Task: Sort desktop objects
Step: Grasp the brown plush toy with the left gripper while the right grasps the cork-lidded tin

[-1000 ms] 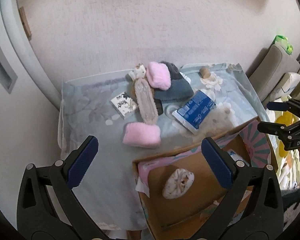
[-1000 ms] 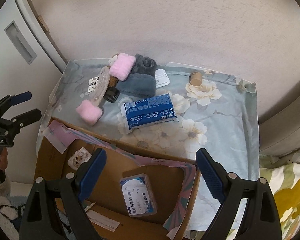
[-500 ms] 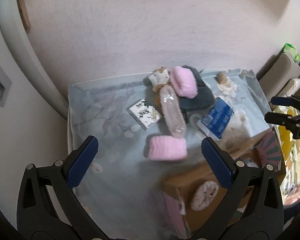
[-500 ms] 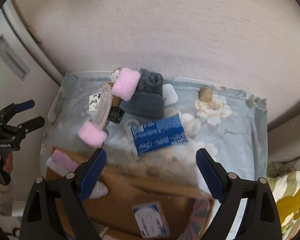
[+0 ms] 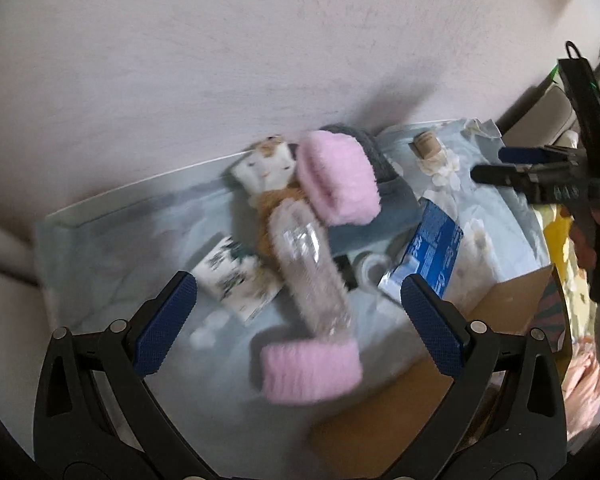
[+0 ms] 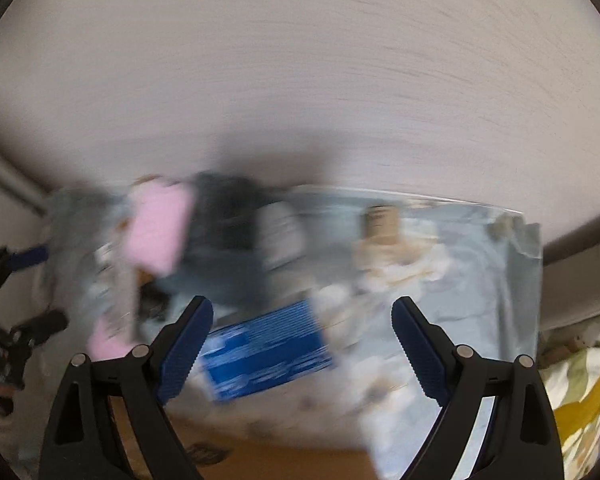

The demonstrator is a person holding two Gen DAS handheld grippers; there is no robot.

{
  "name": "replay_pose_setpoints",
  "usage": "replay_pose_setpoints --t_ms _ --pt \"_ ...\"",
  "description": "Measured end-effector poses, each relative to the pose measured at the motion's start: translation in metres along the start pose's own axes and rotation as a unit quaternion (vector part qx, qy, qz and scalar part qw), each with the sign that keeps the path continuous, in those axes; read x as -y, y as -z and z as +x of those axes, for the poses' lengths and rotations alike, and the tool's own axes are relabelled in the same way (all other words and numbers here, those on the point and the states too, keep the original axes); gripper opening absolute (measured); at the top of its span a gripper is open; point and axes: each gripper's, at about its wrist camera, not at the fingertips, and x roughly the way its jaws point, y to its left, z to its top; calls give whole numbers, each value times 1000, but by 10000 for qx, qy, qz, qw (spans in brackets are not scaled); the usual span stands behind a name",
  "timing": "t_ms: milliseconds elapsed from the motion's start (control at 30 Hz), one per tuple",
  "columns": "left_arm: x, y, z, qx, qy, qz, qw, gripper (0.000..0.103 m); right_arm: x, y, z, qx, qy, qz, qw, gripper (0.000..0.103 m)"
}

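My left gripper (image 5: 298,316) is open and empty above the cloth-covered table (image 5: 112,248). Between its fingers lies a clear plastic bottle (image 5: 308,276) with a pink fuzzy cuff (image 5: 311,368) at its near end. A second pink cuff (image 5: 338,178) rests on a grey slipper (image 5: 380,204), next to a small plush toy (image 5: 266,170). A patterned card (image 5: 236,276) lies left of the bottle. A blue packet (image 5: 434,248) lies to the right; it also shows in the blurred right wrist view (image 6: 266,356). My right gripper (image 6: 302,354) is open and empty above that packet.
A cardboard box (image 5: 412,408) sits at the table's near right edge. A small cork-coloured cylinder (image 6: 382,220) stands at the back. A roll of tape (image 5: 370,266) lies by the blue packet. A wall runs behind the table. Bedding (image 6: 576,392) lies to the right.
Both grippers have moved forward toward the table and its objects. The objects look larger and the box has slid toward the lower edge. The right view is now motion-blurred.
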Motion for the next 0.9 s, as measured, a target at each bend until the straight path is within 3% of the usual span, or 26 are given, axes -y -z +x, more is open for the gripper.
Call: replay_pose_setpoints --t_ms 100,333,433,500,600,733,800,900 --pt "0 -6 26 -189 -36 1 9998 91 37 -14 25 -65 242 366 9990 89" --pt "-7 -4 56 -371 -1 -171 9992 87 67 -33 79 -314 277 761 9962 86" --pt "-9 -4 59 -351 -26 -242 9991 80 67 -36 93 -401 302 836 9952 74" --pt "-10 -6 62 -380 -30 -274 9989 69 70 -36 99 -419 247 977 9940 66" --pt "-14 -6 68 -429 67 -333 9985 53 73 -37 104 -415 192 1091 9930 61" --pt "-18 -7 69 -402 149 -453 9981 45 73 -38 109 -372 361 1051 9931 45" --pt "-19 -7 68 -386 203 -532 9976 40 74 -38 107 -348 487 1033 9928 31" --pt "-19 -7 60 -335 276 -601 9972 37 77 -34 101 -272 488 1108 9923 31"
